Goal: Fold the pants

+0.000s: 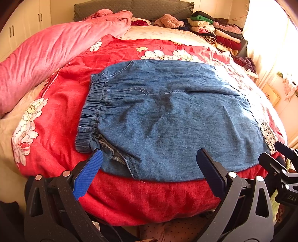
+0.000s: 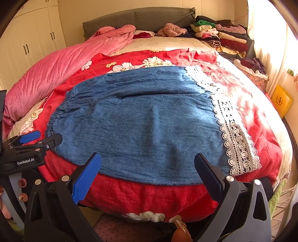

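Blue denim pants (image 1: 167,115) lie flat across a red floral quilt (image 1: 61,104), elastic waistband (image 1: 91,109) to the left and white lace hem (image 1: 264,126) to the right. They also show in the right wrist view (image 2: 145,122), with the lace hem (image 2: 236,141) at right. My left gripper (image 1: 150,162) is open and empty, just above the near edge of the pants by the waistband corner. My right gripper (image 2: 148,163) is open and empty at the near edge toward the hem. The right gripper shows in the left wrist view (image 1: 279,162), and the left in the right wrist view (image 2: 35,141).
A pink duvet (image 1: 46,55) is bunched along the left of the bed. A stack of folded clothes (image 1: 214,28) sits at the far right by the grey headboard (image 1: 134,7). White wardrobe doors (image 2: 31,42) stand at left. A bright window is at right.
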`<state>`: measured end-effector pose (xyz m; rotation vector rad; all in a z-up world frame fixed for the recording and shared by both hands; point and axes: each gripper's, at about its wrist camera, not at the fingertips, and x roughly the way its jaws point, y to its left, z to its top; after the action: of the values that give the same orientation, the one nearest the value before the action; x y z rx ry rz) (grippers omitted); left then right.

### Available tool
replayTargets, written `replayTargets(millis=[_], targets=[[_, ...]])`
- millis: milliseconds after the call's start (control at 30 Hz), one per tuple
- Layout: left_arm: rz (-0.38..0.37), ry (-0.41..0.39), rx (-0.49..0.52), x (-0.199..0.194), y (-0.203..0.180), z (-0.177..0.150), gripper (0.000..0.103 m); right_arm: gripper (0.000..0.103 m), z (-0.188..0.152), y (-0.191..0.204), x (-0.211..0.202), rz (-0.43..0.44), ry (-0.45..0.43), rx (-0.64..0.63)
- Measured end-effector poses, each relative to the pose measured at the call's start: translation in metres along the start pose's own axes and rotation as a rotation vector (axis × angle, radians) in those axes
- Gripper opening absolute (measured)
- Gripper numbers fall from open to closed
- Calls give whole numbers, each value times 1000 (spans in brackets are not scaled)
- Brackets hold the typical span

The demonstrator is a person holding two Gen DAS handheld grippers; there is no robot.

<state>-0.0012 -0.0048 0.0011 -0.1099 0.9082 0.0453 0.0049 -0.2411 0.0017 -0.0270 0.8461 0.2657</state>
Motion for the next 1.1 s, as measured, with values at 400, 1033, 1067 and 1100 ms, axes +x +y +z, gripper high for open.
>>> replayTargets(millis=[400, 1033, 1067, 1100], targets=[[26, -2, -15, 10, 11, 12, 94, 99, 14, 1, 9, 2, -2, -17], [70, 11, -153, 50, 79, 75, 94, 99, 97, 24, 68, 22, -1, -164], [76, 13, -159, 53, 83, 78, 94, 99, 103, 27, 74, 14, 1, -181], [85, 16, -166, 56, 87, 82, 94, 99, 109, 30, 78, 18, 2, -193]])
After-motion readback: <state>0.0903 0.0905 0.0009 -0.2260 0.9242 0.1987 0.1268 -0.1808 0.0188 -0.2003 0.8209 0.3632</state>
